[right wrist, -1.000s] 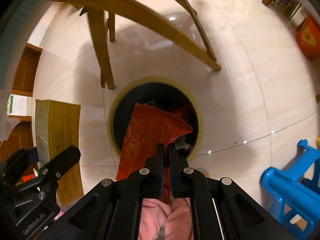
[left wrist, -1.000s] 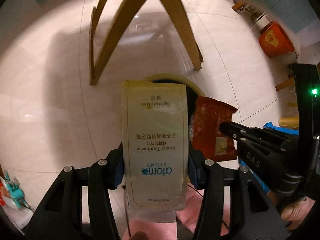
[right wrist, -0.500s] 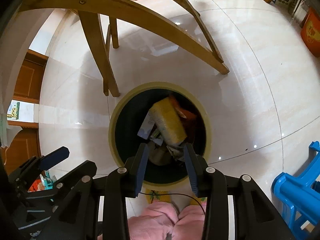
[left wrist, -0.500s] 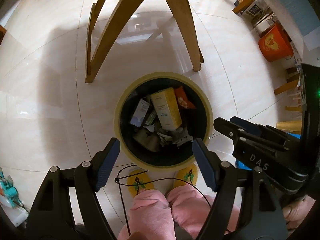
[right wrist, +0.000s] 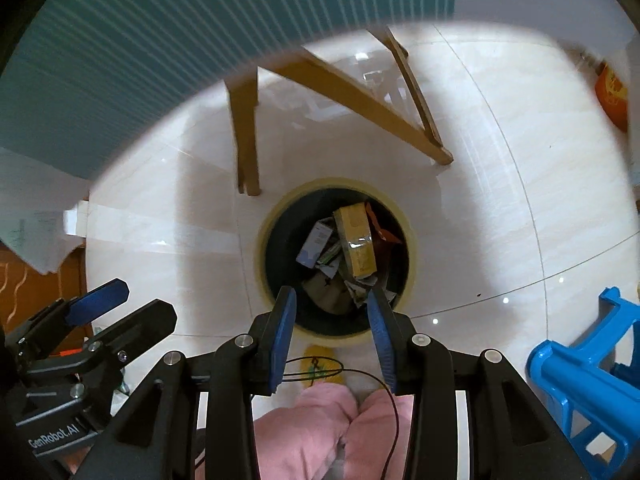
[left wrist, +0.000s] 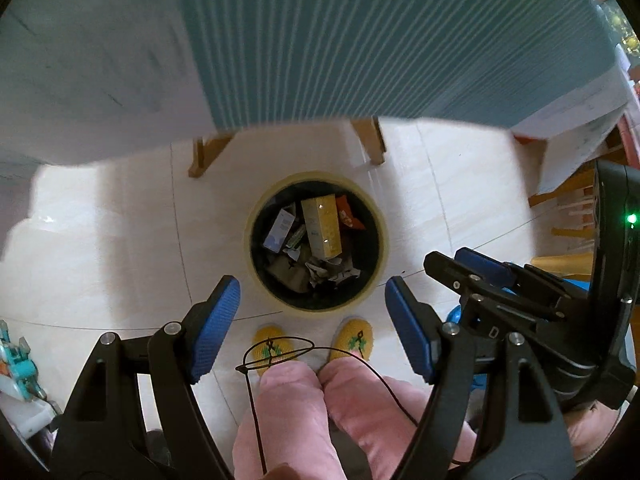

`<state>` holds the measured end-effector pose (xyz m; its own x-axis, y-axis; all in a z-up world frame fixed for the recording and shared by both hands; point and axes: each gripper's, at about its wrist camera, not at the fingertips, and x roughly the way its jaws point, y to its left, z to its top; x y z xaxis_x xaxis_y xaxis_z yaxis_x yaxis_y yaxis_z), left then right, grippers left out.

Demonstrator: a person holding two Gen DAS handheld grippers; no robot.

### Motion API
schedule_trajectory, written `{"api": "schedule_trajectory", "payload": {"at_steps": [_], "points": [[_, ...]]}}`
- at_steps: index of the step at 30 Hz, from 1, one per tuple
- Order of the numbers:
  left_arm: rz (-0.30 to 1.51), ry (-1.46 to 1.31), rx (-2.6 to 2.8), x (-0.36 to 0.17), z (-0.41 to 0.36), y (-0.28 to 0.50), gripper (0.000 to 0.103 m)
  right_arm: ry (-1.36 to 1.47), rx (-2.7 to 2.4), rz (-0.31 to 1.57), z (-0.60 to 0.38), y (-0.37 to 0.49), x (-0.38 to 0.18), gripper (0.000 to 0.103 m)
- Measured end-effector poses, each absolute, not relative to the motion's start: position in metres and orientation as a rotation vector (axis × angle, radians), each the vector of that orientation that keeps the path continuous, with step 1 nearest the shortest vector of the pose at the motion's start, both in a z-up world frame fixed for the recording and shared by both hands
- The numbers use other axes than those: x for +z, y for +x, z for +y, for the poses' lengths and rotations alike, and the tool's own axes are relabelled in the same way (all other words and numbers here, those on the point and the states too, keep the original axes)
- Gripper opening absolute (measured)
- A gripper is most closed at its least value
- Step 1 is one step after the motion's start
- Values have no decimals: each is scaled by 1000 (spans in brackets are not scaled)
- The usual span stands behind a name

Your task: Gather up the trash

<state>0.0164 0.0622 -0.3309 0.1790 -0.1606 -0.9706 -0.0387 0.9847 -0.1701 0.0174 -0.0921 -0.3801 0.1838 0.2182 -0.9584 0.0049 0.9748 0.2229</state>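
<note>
Grippers [left wrist: 312,320] empty; bin [left wrist: 256,216] holds boxes [left wrist: 322,226].

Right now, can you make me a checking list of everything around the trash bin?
Surface: pale glossy floor tiles, no loose trash seen on them.
Job's things: round trash bin holds a yellow toothpaste box, an orange-red snack wrapper, a small white-and-blue box and crumpled scraps.
Clutter: blue plastic stool; orange bucket.
Grippers: left gripper open and empty; right gripper open and empty.
Cables: thin black cord looped over the person's pink trouser legs.
Surroundings: wooden table legs, teal ribbed cloth, yellow slippers.
</note>
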Motion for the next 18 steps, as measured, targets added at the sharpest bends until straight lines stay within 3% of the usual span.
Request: {"api": "schedule_trajectory", "payload": {"at_steps": [16, 18], "points": [[1155, -149, -51, -65, 75, 20, 73, 118, 273, 1234, -68, 11, -110, 38], [1122, -149, -36, -36, 76, 19, 73, 100, 279, 1201, -65, 9, -76, 44]]}}
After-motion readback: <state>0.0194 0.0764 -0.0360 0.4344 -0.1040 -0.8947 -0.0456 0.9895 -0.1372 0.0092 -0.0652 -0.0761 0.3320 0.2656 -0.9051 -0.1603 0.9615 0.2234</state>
